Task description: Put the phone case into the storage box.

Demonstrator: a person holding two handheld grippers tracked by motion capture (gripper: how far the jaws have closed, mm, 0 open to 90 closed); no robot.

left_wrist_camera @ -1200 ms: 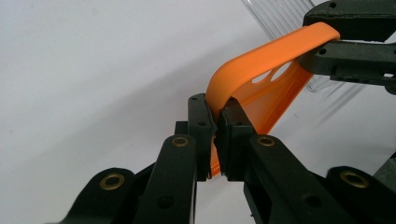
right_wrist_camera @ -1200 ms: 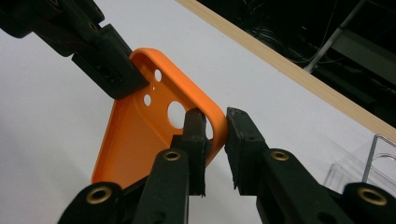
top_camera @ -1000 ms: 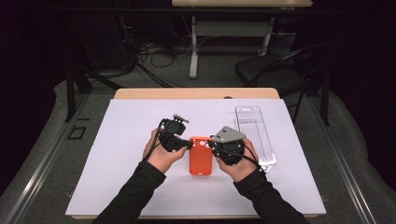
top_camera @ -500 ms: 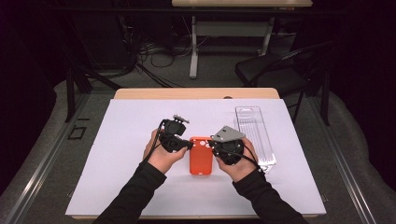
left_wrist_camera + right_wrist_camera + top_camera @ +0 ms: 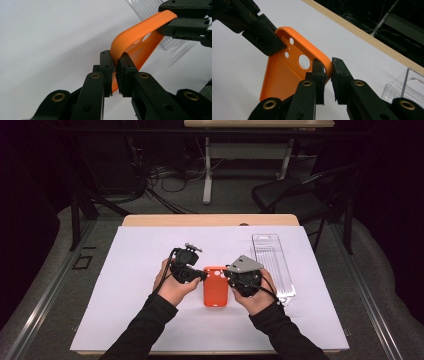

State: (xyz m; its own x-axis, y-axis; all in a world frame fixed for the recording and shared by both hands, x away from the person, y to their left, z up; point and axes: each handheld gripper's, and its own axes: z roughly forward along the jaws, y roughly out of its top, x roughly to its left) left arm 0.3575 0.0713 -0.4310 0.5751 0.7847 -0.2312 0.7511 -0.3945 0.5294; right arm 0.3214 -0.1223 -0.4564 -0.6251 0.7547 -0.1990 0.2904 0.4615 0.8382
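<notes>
An orange phone case (image 5: 216, 292) is held between both grippers just above the white table cover (image 5: 125, 320). My left gripper (image 5: 114, 58) is shut on the rim at one top corner of the case (image 5: 140, 32). My right gripper (image 5: 327, 66) is shut on the rim at the other top corner, beside the camera holes of the case (image 5: 279, 72). In the high view the left gripper (image 5: 200, 275) meets the case from its left and the right gripper (image 5: 227, 274) from its right. A hand holds each one.
A clear plastic package (image 5: 272, 265) lies on the cover just right of the right hand. The wooden table edge (image 5: 210, 220) runs along the far side. A dark chair (image 5: 300, 195) and cables stand beyond the table.
</notes>
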